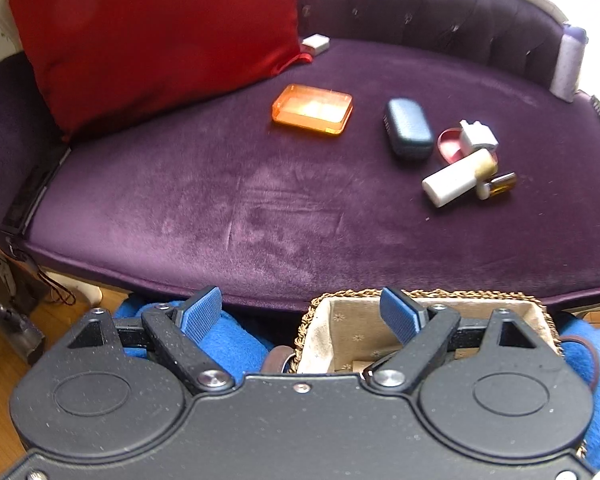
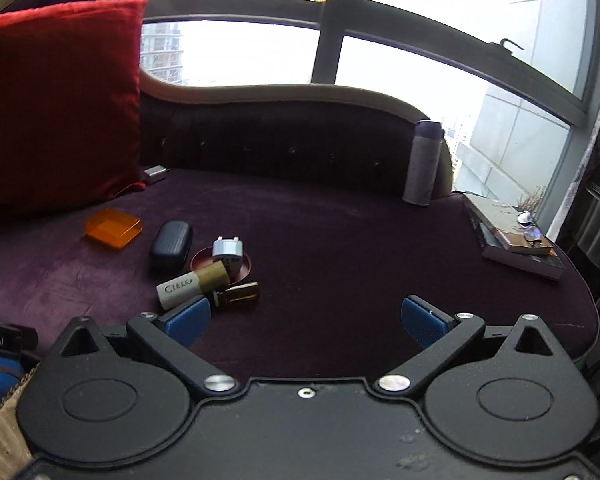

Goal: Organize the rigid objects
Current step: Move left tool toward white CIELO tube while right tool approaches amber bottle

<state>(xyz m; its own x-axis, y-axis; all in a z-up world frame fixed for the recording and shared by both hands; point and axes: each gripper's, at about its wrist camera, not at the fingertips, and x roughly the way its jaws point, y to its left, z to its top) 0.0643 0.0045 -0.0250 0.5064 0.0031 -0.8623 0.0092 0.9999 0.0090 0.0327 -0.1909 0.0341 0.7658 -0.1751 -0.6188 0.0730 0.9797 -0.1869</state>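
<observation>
Left gripper (image 1: 302, 314) jaws wide, empty, above a lined wicker basket (image 1: 540, 312) at the purple seat's (image 1: 220, 200) front edge. Right gripper (image 2: 306, 318) likewise wide and empty. Beyond: white tube (image 2: 188, 285) touching an amber bottle (image 2: 242, 294), white plug (image 2: 228, 254) on a red dish (image 2: 198, 258), blue case (image 2: 171, 243), orange box (image 2: 114, 227), red cushion (image 2: 56, 100) furthest

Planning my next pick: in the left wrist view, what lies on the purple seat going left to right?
Red cushion → orange box → blue oval case → white tube → tall lavender bottle.
</observation>
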